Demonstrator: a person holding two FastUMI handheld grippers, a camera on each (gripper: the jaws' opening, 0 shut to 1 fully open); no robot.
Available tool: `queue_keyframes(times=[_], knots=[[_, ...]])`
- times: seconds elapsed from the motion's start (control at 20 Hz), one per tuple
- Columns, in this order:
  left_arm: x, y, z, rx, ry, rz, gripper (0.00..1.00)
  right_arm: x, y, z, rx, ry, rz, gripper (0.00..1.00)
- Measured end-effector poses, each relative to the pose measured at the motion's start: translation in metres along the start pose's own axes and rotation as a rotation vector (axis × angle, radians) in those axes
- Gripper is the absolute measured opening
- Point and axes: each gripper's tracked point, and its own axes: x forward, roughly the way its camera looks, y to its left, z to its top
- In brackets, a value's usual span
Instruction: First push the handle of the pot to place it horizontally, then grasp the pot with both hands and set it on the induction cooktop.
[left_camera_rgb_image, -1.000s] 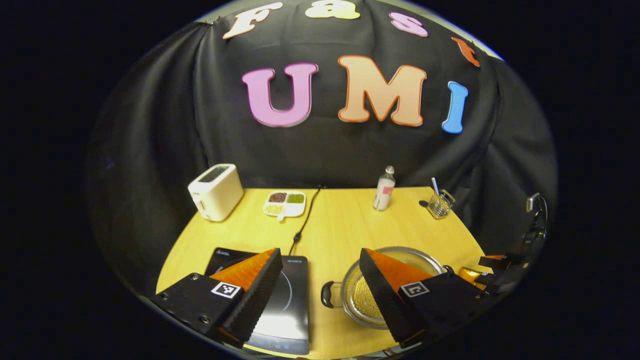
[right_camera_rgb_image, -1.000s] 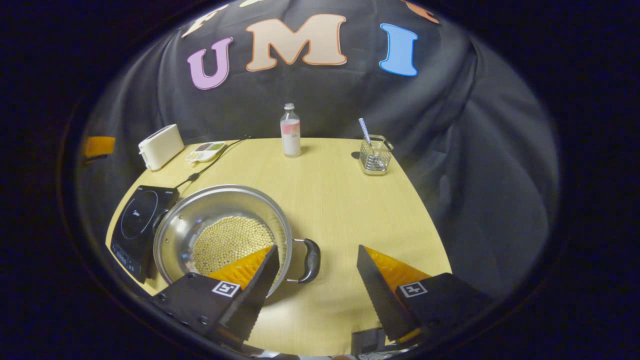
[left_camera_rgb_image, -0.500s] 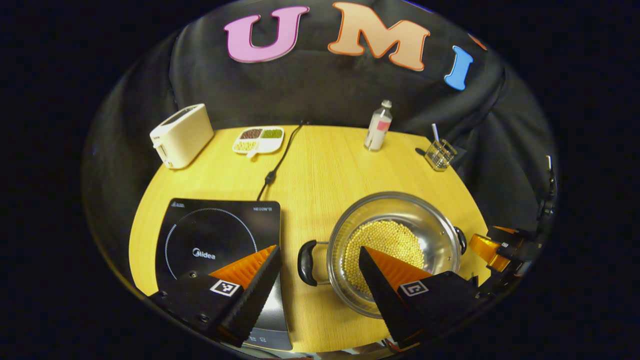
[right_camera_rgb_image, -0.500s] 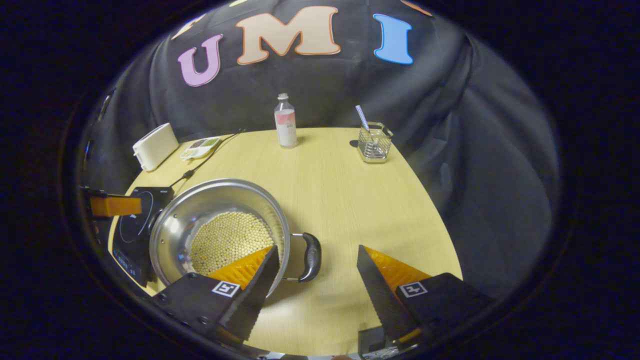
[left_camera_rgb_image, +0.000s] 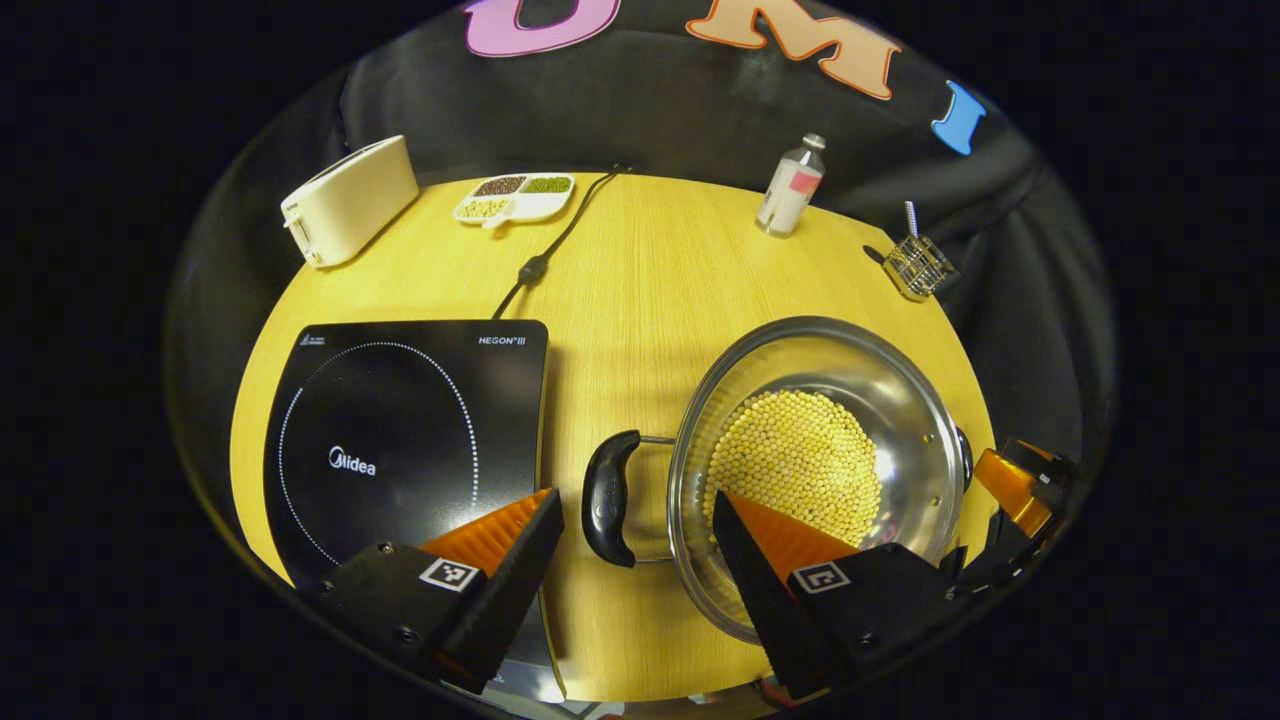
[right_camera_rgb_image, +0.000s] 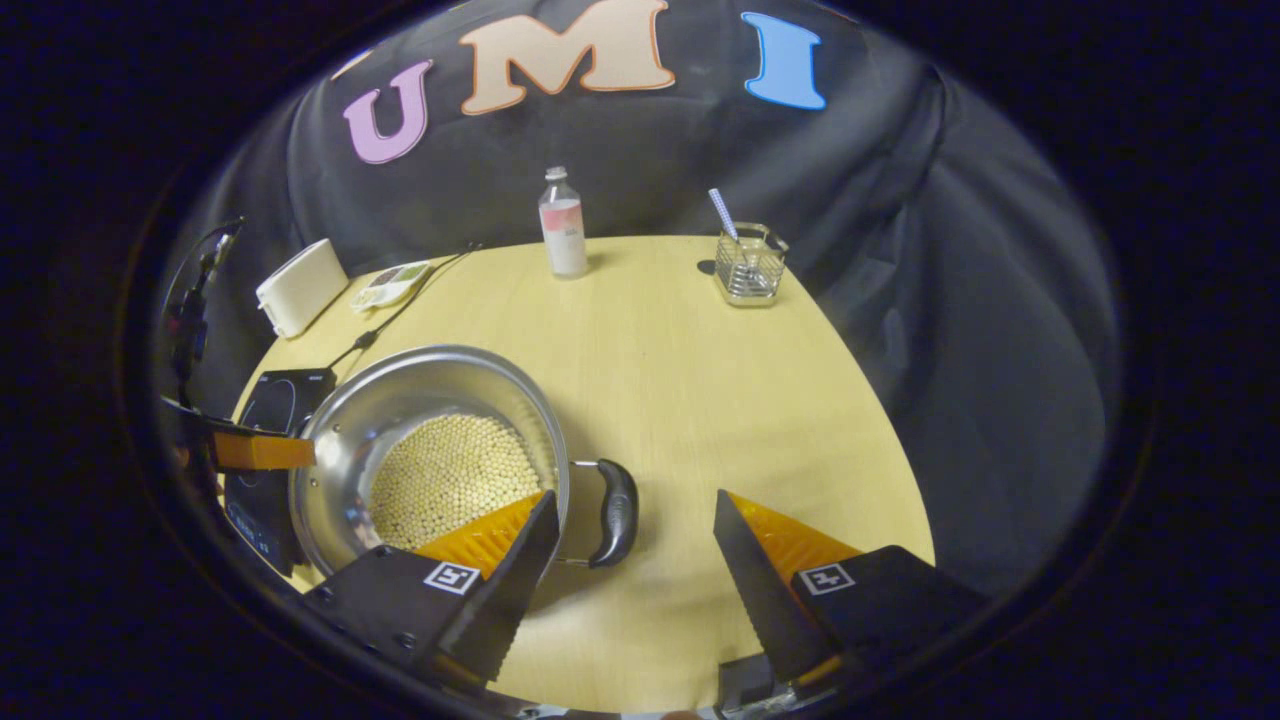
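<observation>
A steel pot (left_camera_rgb_image: 905, 400) (right_camera_rgb_image: 350, 430) holding yellow beans stands on the wooden table, to the right of the black induction cooktop (left_camera_rgb_image: 400, 430) (right_camera_rgb_image: 265, 410). Its black left handle (left_camera_rgb_image: 603, 497) points at the cooktop. My left gripper (left_camera_rgb_image: 638, 515) is open, and that handle lies in the gap between its fingers without touching them. The pot's black right handle (right_camera_rgb_image: 615, 512) lies between the fingers of my right gripper (right_camera_rgb_image: 636, 515), which is open too and also shows beyond the pot (left_camera_rgb_image: 1015, 485). The left gripper shows at the pot's far side (right_camera_rgb_image: 255, 450).
At the back of the table stand a white toaster (left_camera_rgb_image: 348, 198), a divided dish of beans (left_camera_rgb_image: 515, 196), a bottle (left_camera_rgb_image: 790, 185) and a wire holder with a utensil (left_camera_rgb_image: 918, 262). The cooktop's cord (left_camera_rgb_image: 545, 255) runs toward the wall. Bare table (right_camera_rgb_image: 700, 380) lies right of the pot.
My left gripper has come forward and tilted down over the pot's left handle. The right gripper has edged closer to the right handle. The pot has stayed in place.
</observation>
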Motion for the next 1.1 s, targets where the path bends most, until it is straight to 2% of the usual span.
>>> queue_keyframes(times=[0.35,0.7,0.8,0.9,0.95,1.0,1.1], knots=[[0.018,0.003,-0.010,-0.023,0.061,0.005,0.98,0.015,0.007,-0.008,0.001,0.063,0.023,1.00],[0.030,-0.001,-0.021,-0.021,0.105,0.004,0.97,0.035,0.012,-0.022,0.071,0.161,0.059,0.98],[0.032,-0.001,-0.025,-0.034,0.118,0.003,0.94,0.040,0.015,-0.025,0.092,0.192,0.072,0.98],[0.034,0.000,-0.029,-0.048,0.132,0.004,0.84,0.042,0.019,-0.029,0.104,0.226,0.089,0.97],[0.035,0.000,-0.032,-0.056,0.140,-0.001,0.78,0.045,0.023,-0.031,0.113,0.239,0.107,0.90],[0.036,-0.002,-0.033,-0.065,0.143,-0.006,0.82,0.046,0.024,-0.032,0.113,0.252,0.110,0.79],[0.037,-0.002,-0.033,-0.077,0.136,-0.019,0.72,0.051,0.029,-0.038,0.120,0.272,0.134,0.75]])
